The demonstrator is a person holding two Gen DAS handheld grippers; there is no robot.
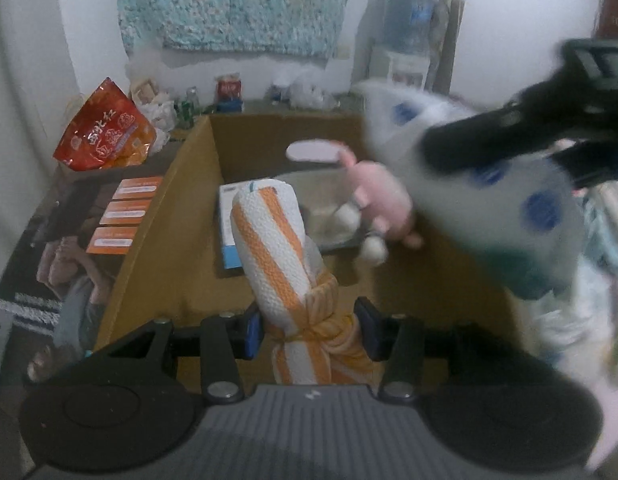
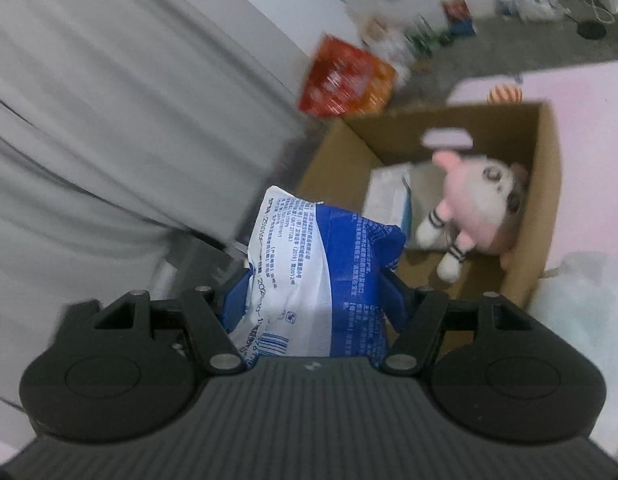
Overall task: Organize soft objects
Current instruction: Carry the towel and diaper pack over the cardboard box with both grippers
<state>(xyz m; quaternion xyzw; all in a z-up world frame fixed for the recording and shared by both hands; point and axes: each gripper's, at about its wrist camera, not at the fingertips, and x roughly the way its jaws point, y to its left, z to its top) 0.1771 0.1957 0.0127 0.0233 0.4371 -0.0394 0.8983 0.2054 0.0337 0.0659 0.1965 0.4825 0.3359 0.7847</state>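
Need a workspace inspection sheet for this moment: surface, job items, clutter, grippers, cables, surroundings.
Surface: dark printed sheet beside the box; what is beneath the box is not clear.
Job's things: cardboard box open, holding a pink plush toy and a white-and-blue carton; orange-striped rolled towel; blue-and-white soft pack.
Clutter: red snack bag, small bottles and packets along the far wall.
Grippers: left gripper shut on the towel; right gripper shut on the pack.
Cables: one white cable on the floor, far corner.
Surroundings: grey curtain, water dispenser, blurred.

Black left gripper (image 1: 309,330), right gripper (image 2: 313,300): ribbed grey body, round black discs, silver screws, blue-padded fingers (image 1: 253,330).
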